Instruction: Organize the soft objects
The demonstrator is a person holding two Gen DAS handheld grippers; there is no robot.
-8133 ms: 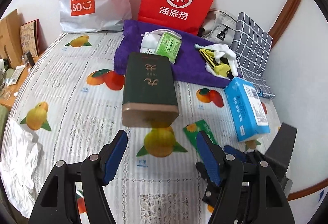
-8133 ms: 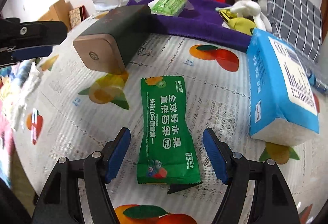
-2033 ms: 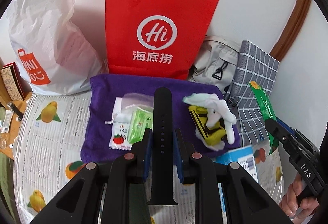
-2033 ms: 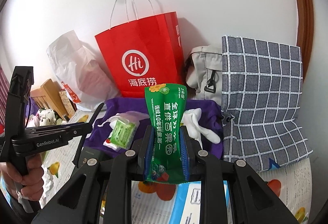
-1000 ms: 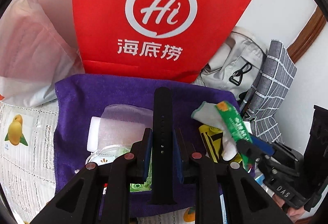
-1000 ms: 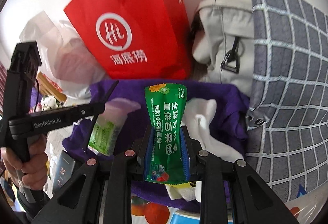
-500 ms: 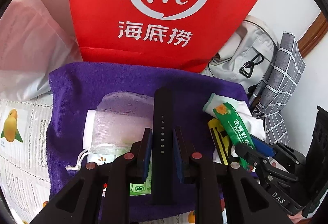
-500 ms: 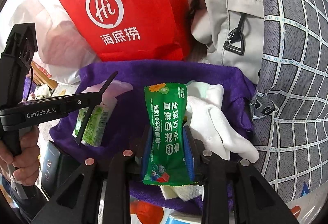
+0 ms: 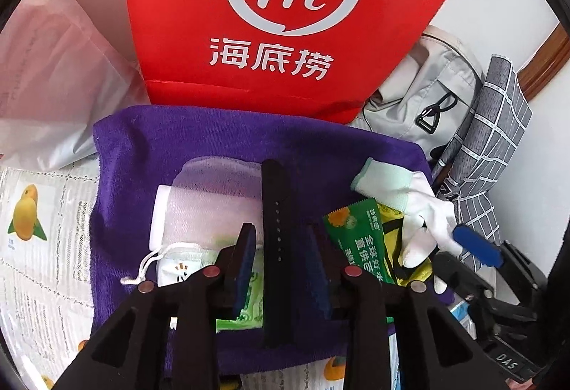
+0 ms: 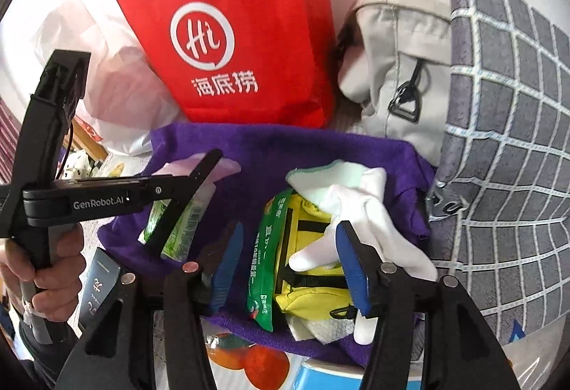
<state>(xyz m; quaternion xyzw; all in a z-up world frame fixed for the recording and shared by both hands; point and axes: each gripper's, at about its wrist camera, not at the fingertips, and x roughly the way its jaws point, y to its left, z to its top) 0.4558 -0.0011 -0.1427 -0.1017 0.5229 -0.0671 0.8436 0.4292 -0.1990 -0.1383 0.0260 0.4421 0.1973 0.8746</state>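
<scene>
My right gripper has just been opening, and the green wipes packet is out of its grip: it lies slumped between the blue pads, leaning toward my left pad, with clear air on the right side. No pad presses on it now. Its long axis runs away from me, roughly in line with my fingers, top end pointing at the red paper bag. It rests half on the yellow pouch, just beside the white glove, all on the purple towel.

Over on the other side, my left gripper has also just been opening. The black strap stands between the pads, long axis straight ahead along my fingers, tip reaching past them toward the red bag. I see a sliver of gap on each side of it, so I judge the clamp is loosened, not biting. Below the strap is bare purple towel, with the mesh drawstring pouch just left of my fingers and the green packet just right.

So what the next move turns on: both things sit in line with their own fingers, over the towel. The strap belongs to my left hand, the packet to my right; neither hand needs to cross. I reckon backing each gripper straight out along that axis leaves them lying where they are; a sideways drift would drag the packet by the left pad.
</scene>
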